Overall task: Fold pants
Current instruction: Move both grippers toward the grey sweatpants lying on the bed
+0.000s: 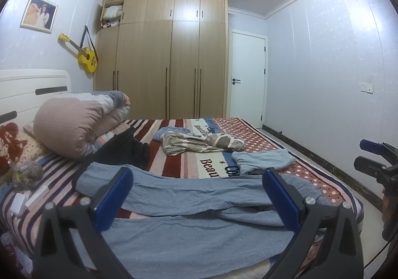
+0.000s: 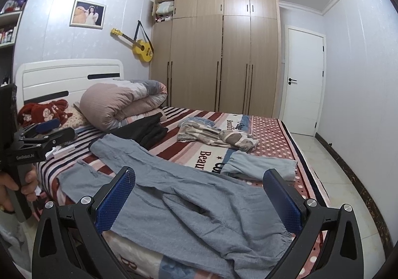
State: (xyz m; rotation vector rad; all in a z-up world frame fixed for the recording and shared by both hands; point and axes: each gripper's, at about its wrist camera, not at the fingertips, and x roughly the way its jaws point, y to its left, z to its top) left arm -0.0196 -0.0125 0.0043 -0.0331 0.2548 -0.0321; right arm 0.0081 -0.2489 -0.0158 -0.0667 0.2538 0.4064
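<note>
Grey-blue pants [image 1: 189,219] lie spread across the near edge of the bed, both legs stretched to the left; they also show in the right wrist view [image 2: 199,207]. My left gripper [image 1: 199,179] is open and empty, held just above the pants. My right gripper [image 2: 199,179] is open and empty above the waist end of the pants. The right gripper shows at the right edge of the left wrist view [image 1: 373,157]. The left gripper shows at the left of the right wrist view [image 2: 47,130], held by a hand.
On the striped bed cover [image 1: 174,162] lie a folded light-blue garment [image 1: 263,159], a patterned garment [image 1: 199,142], black clothes [image 1: 124,149] and a rolled duvet [image 1: 74,122]. A wardrobe [image 1: 161,55] and white door [image 1: 246,75] stand behind. Small white boxes [image 1: 27,199] sit at the left.
</note>
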